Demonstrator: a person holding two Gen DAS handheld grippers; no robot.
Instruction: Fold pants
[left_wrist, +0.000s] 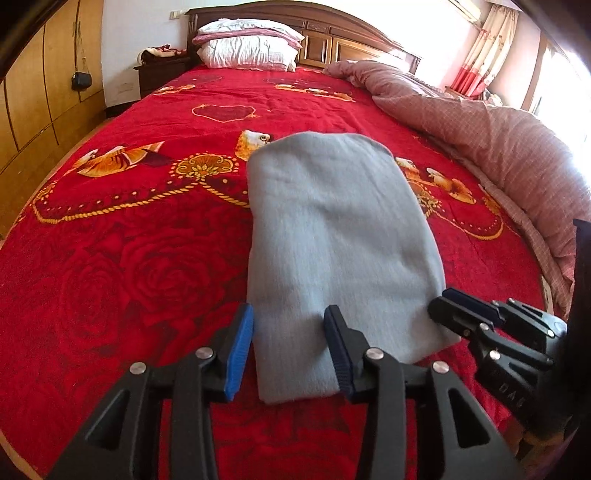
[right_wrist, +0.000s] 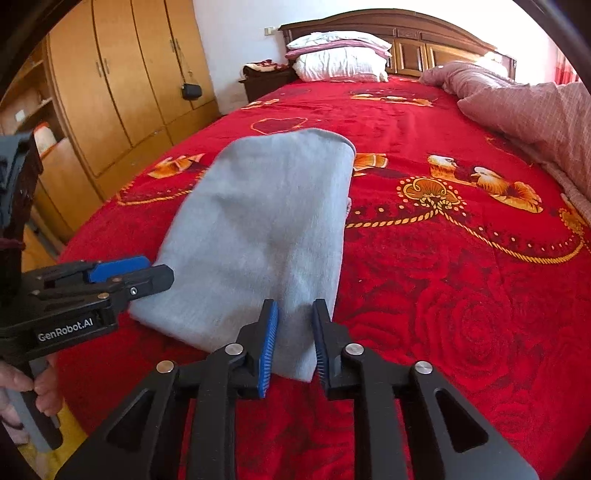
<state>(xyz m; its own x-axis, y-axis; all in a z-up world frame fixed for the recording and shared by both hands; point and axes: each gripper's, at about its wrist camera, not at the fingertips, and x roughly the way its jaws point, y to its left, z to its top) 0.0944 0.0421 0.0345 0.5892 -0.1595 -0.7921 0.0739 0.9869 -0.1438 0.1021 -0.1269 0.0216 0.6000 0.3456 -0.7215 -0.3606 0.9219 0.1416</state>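
red bedspread (left_wrist: 129, 258) fills the scene, one folded grey pants (left_wrist: 332, 240) bundle lying on it near the close edge. two pillows (left_wrist: 247, 48) are stacked at the far headboard, one pink quilt (left_wrist: 498, 140) heaped along the right. two grippers are down at the near end: left gripper (left_wrist: 290, 350) part open, straddling the bundle's left corner, pads not pressing; right gripper (right_wrist: 293, 343) narrower, its jaws on either side of the right corner, no clear pinch. one hand (right_wrist: 22, 387) holds the left handle.
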